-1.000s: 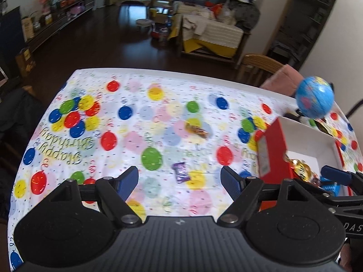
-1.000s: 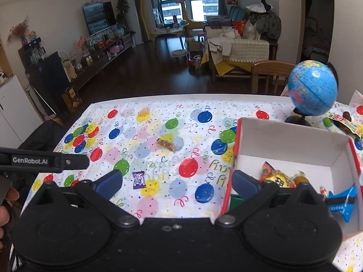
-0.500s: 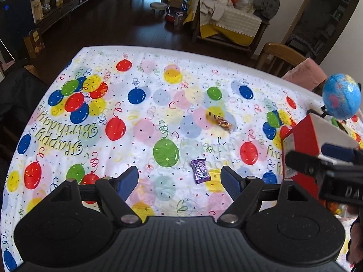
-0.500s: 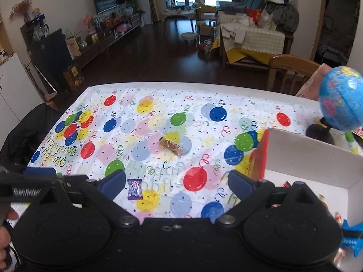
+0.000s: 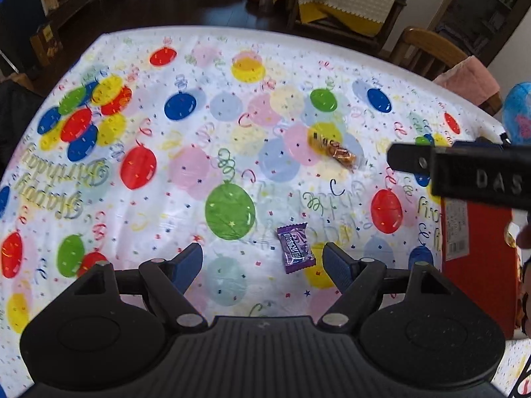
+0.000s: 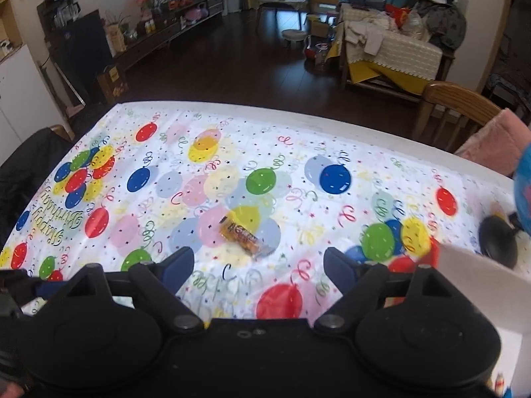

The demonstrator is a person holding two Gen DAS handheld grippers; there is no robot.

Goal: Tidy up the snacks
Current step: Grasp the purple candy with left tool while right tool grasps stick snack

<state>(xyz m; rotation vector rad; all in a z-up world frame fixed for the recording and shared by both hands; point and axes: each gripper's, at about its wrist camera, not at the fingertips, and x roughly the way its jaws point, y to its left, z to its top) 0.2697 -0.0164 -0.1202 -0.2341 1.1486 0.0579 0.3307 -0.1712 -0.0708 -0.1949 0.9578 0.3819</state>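
A purple candy wrapper [image 5: 295, 247] lies on the balloon-print tablecloth [image 5: 199, 132], just ahead of my left gripper [image 5: 262, 260], which is open with nothing between its blue pads. An orange snack packet [image 5: 333, 152] rests farther out; in the right wrist view the same orange snack packet [image 6: 242, 234] sits just beyond my right gripper [image 6: 259, 267]. The right gripper's jaws are closing with nothing between them. A red box [image 5: 478, 258] with white inside stands at the right.
A blue globe [image 6: 524, 192] on a black base [image 6: 497, 245] stands at the table's far right. The box's white wall [image 6: 478, 282] is close to the right gripper's right finger. A wooden chair [image 6: 458, 106] with pink cloth is behind the table.
Both grippers moved down and leftward over the table, away from the box. The purple candy now sits close to the left gripper, the orange packet close to the right. The right jaws narrowed.
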